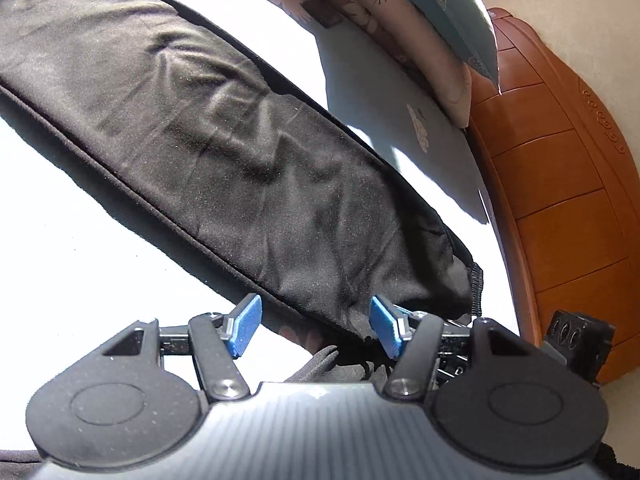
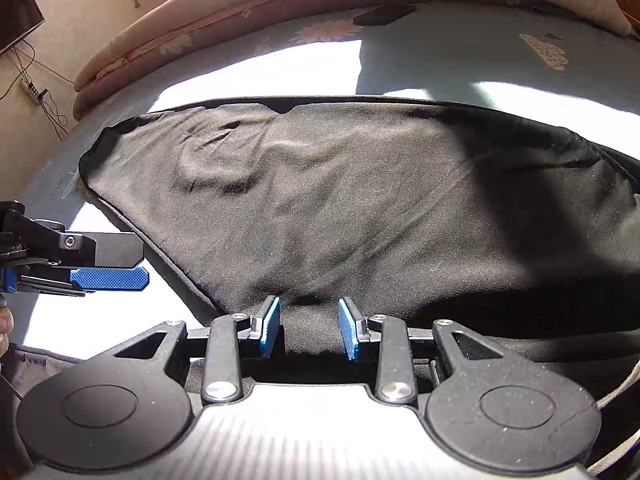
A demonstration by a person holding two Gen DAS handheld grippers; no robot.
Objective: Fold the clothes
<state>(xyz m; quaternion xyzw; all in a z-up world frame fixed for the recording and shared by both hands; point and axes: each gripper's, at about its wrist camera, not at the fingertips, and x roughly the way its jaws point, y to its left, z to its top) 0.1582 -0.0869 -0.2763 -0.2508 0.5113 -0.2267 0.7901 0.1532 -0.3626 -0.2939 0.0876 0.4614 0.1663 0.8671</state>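
Observation:
A black garment (image 1: 224, 152) lies flat on the bed and runs diagonally across the left wrist view; in the right wrist view the same garment (image 2: 360, 200) is spread wide. My left gripper (image 1: 316, 326) hovers over its near hem with the jaws wide apart and the blue pads (image 1: 248, 326) off the cloth. My right gripper (image 2: 309, 327) sits at the garment's near edge with a raised bit of cloth between its pads, which stand apart without pinching it. The left gripper's fingers (image 2: 108, 279) enter the right wrist view from the left, beside the garment's corner.
The bed sheet (image 2: 440, 60) is pale blue with flowers and lies partly in bright sunlight. A folded floral quilt (image 2: 240, 4) lies along the far side. A wooden headboard (image 1: 560, 184) stands at the right. A wall screen (image 2: 16, 12) and cables hang far left.

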